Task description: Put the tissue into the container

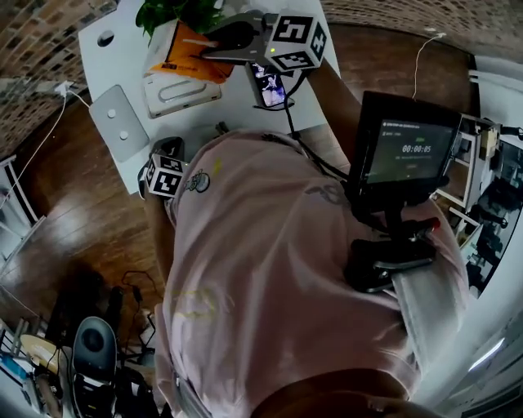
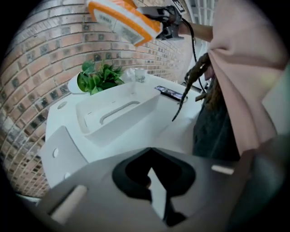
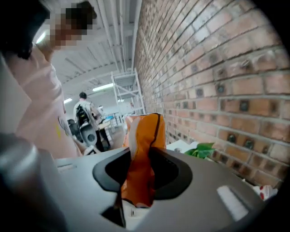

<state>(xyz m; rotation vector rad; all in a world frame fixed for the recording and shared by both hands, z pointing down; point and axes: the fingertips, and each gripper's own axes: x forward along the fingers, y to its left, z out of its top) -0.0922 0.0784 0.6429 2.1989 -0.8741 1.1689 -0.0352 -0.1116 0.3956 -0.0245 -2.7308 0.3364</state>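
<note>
White surface by brick wall. Right hand-held gripper clamps orange tissue pack, raised above white container. Left hand-held gripper nearly closed, empty. Best: centre pack over container, lower inside, then release; avoid plant.

Sitting on the table: the container, with the lid lying at its left, the phone at its right and the plant standing behind it. Hanging above the container: the tissue pack, sitting between the jaws of the right gripper.
</note>
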